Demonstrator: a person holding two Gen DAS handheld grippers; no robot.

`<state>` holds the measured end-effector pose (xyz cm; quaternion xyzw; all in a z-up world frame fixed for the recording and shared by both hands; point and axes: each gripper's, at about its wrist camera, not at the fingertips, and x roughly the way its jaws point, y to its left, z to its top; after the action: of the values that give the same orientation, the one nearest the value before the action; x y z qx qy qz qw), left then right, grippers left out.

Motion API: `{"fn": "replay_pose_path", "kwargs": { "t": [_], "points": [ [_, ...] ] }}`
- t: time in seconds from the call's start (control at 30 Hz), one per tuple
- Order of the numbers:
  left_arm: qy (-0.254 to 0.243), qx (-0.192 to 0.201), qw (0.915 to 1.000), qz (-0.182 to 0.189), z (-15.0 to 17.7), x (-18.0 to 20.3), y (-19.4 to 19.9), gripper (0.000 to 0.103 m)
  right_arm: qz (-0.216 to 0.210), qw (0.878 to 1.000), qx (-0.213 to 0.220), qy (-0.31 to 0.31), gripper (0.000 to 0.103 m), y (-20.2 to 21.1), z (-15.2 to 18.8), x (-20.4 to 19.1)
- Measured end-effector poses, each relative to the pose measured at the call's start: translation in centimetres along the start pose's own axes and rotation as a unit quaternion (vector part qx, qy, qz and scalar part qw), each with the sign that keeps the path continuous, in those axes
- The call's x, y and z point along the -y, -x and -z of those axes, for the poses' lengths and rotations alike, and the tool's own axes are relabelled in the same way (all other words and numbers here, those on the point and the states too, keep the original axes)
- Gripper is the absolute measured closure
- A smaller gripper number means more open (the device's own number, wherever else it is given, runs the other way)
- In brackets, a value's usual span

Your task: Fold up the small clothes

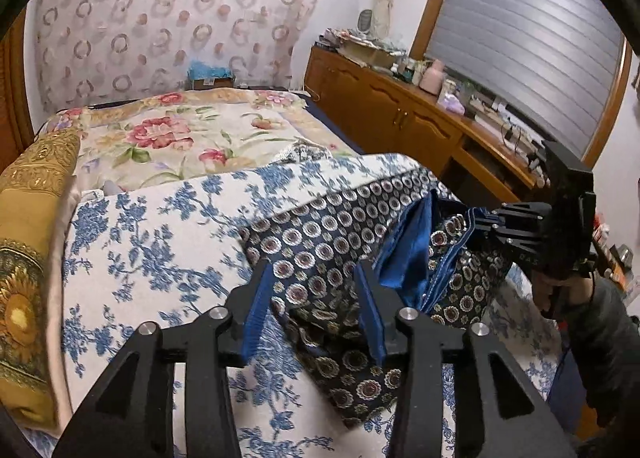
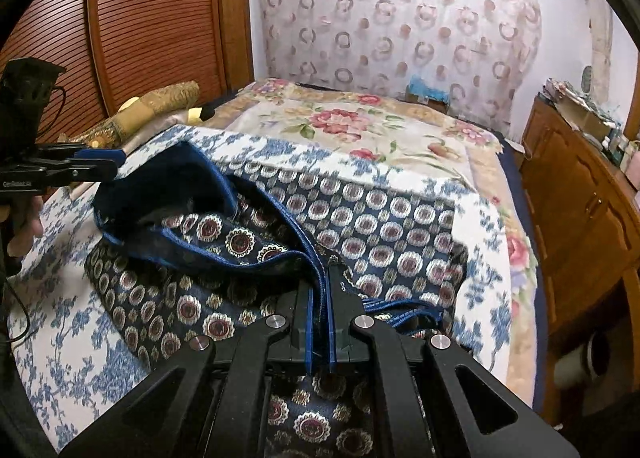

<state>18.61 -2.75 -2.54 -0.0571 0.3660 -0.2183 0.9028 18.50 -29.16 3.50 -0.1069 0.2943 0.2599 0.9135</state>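
- Garment [image 1: 320, 230], dark with medallion print and blue lining, lies half-folded on the blue-floral cloth [image 1: 160, 226] on the bed [image 1: 180, 130].
- Right gripper [image 2: 320, 322] is clamped on its blue-trimmed edge.
- Left gripper [image 1: 316, 298] stands half open over the near fold, holding nothing.
- Step, as I judge it: mid-fold; next, lay the held edge across and flatten.

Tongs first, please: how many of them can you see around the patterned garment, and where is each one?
2. The left tongs hang open over the garment's near edge. The right tongs are shut on its blue-trimmed hem at the other side. None seems hidden.
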Motion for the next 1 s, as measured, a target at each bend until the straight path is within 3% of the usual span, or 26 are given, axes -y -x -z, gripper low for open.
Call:
{"fn": "replay_pose_path", "kwargs": {
  "t": [0.3, 0.57, 0.87, 1.0],
  "points": [
    [0.022, 0.013, 0.9996, -0.015, -0.3, -2.7, 0.0, 0.053, 0.015, 1.000, 0.018, 0.003, 0.099, -0.7, -3.6, 0.7],
    [0.017, -0.011, 0.9997, -0.016, -0.2, -2.8, -1.6, 0.053, 0.022, 0.999, 0.003, 0.026, 0.099, -4.2, -5.0, 0.0],
    [0.002, -0.016, 0.9998, -0.009, -0.7, -2.3, -2.0, 0.053, 0.049, 0.999, -0.004, 0.015, 0.099, -5.3, -5.3, 0.7],
    [0.001, -0.022, 0.9997, -0.011, -0.9, -2.2, -2.4, 0.053, 0.060, 0.998, 0.008, 0.000, 0.078, -4.3, -5.7, 1.1]
  ]
}}
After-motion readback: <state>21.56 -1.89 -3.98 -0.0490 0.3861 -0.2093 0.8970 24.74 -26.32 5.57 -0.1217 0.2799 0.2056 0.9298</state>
